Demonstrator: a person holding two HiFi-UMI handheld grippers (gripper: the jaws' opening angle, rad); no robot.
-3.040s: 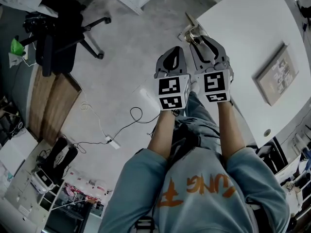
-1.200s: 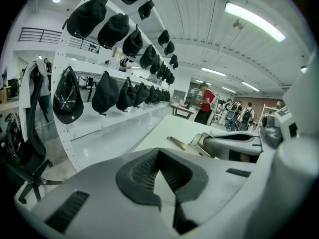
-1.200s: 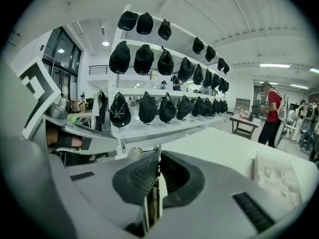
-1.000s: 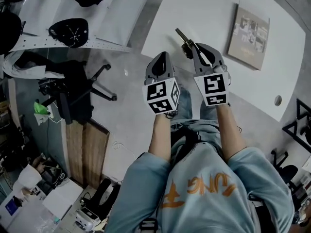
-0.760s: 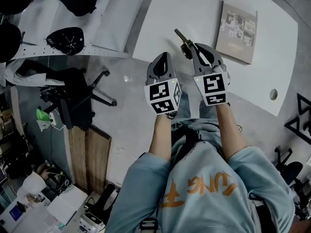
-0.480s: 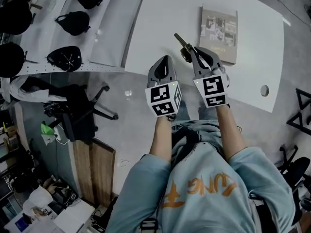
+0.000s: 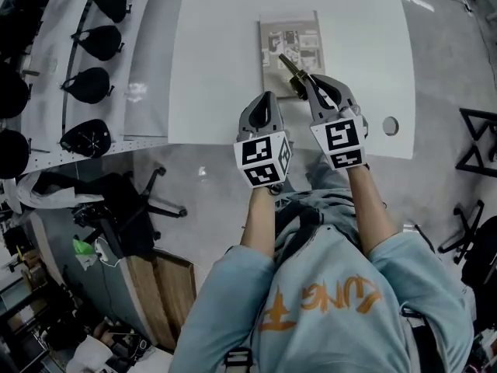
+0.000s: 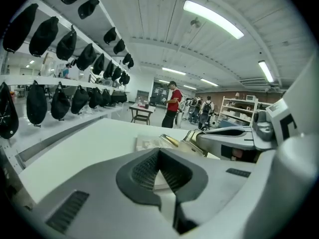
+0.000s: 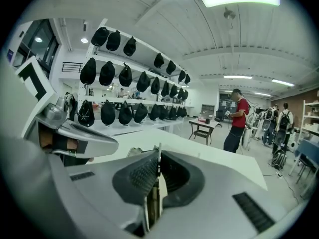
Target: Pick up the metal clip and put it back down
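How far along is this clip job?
Pickup looks done: the metal clip is clamped in the right gripper, in the air over the white table. The left gripper is shut and empty. Left to do: set the clip back down and let go.

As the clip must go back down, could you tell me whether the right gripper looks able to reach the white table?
Probably yes: the right gripper, jaws shut on the metal clip, hangs by the near edge of the table, and only a booklet lies there.
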